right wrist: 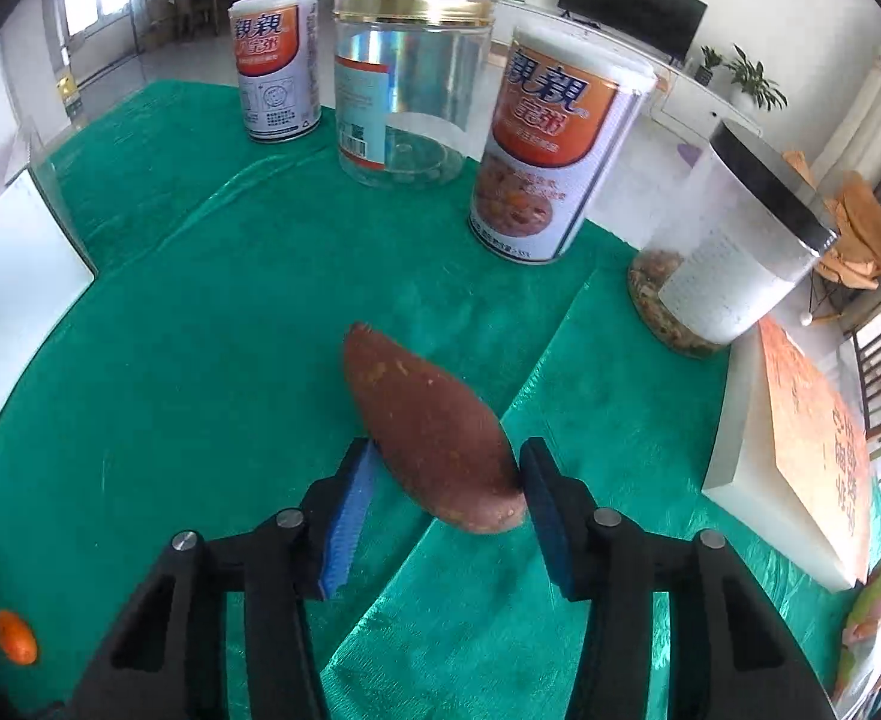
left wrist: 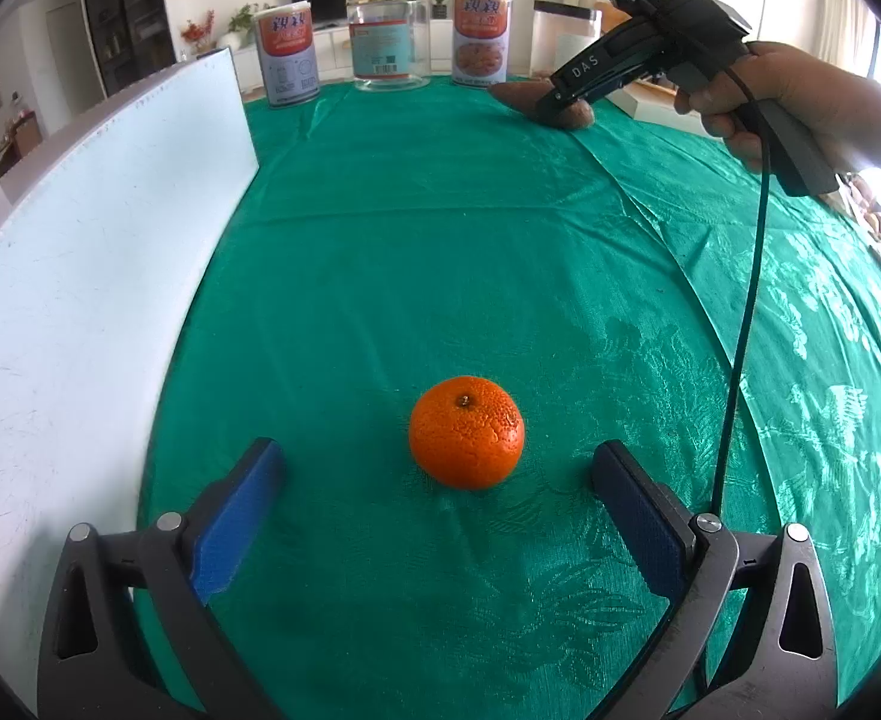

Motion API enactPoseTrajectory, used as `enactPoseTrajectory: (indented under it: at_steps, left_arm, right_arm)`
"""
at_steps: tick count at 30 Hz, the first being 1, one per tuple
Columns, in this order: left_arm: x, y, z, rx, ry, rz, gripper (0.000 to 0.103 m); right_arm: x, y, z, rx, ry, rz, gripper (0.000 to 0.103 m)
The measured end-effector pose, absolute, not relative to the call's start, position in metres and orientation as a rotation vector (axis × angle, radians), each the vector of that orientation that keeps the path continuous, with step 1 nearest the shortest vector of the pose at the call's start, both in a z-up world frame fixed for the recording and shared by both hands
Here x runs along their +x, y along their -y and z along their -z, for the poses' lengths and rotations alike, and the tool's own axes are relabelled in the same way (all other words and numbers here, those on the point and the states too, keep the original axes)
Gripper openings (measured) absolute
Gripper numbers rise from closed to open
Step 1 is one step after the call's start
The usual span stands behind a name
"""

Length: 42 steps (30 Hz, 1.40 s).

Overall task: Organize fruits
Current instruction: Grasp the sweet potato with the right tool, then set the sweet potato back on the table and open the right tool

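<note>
An orange mandarin (left wrist: 466, 432) lies on the green tablecloth (left wrist: 440, 252), just ahead of my open left gripper (left wrist: 437, 463), between the lines of its blue pads; it is not touched. It also shows small at the lower left of the right wrist view (right wrist: 15, 644). A reddish-brown sweet potato (right wrist: 428, 426) lies on the cloth. My right gripper (right wrist: 446, 468) is closed around its near end, both pads against it. In the left wrist view the right gripper (left wrist: 566, 96) sits over the sweet potato (left wrist: 572, 115) at the far side.
A white board (left wrist: 80, 276) stands along the left. At the back stand two printed cans (right wrist: 551, 156) (right wrist: 277, 69), a clear jar with a gold lid (right wrist: 407, 84) and a frosted container with a black lid (right wrist: 734, 240). A white box (right wrist: 788, 468) lies at right.
</note>
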State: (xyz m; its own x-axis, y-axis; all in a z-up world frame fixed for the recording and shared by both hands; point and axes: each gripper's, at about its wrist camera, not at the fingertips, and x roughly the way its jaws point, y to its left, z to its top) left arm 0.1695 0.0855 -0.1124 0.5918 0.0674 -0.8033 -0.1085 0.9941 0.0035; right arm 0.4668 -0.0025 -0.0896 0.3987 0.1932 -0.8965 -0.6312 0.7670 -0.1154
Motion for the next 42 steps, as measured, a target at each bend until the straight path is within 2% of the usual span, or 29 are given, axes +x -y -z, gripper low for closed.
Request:
enactPoseTrajectory:
  at_steps: [2,8,17,21,25,29,33,34,35,36,38,40,42]
  left_arm:
    - [0.169,-0.085,0.112,-0.047,-0.932,-0.104,0.103]
    - [0.169,-0.086,0.112,-0.047,-0.931,-0.107,0.103]
    - [0.169,-0.086,0.112,-0.049,-0.931,-0.108,0.103]
    - [0.169,-0.086,0.113,-0.049,-0.931,-0.108,0.103]
    - [0.169,-0.086,0.113,-0.049,-0.931,-0.108,0.103]
    - [0.170,-0.086,0.113,-0.048,-0.931,-0.109,0.103]
    - [0.170,-0.086,0.113,-0.047,-0.931,-0.109,0.103]
    - [0.170,-0.086,0.113,-0.047,-0.931,-0.109,0.103]
    - [0.170,-0.086,0.113,-0.047,-0.931,-0.109,0.103]
    - [0.170,-0.086,0.113,-0.047,-0.931,-0.109,0.103]
    - [0.170,-0.086,0.113,-0.047,-0.931,-0.109,0.103]
    - [0.170,-0.086,0.113,-0.047,-0.931,-0.109,0.103]
    - [0.170,-0.086,0.113,-0.047,-0.931,-0.109,0.103]
  right_arm:
    - [0.467,0.004,0.089,-0.497,-1.064,-0.506,0.040]
    - [0.473,-0.014,0.087,-0.488,-1.093,-0.421,0.037]
    - [0.458,0.034,0.080,-0.148,-1.289,-0.498,0.036]
    - [0.396,0.081,0.081,-0.040,-1.350,-0.535,0.036]
    - [0.300,0.127,0.087,0.109,-1.333,-0.536,0.037]
    - [0.207,0.146,0.090,0.205,-1.262,-0.484,0.037]
    - [0.148,0.134,0.089,0.186,-1.096,-0.368,0.038]
    - [0.140,0.131,0.093,0.176,-1.062,-0.337,0.043]
    - [0.137,0.126,0.098,0.154,-1.031,-0.301,0.059]
    - [0.132,0.124,0.099,0.137,-0.965,-0.298,0.062]
    - [0.125,0.116,0.104,0.041,-0.917,-0.240,0.083]
    - [0.121,0.106,0.101,-0.026,-0.905,-0.243,0.084]
    - [0.121,0.103,0.103,-0.055,-0.921,-0.250,0.093]
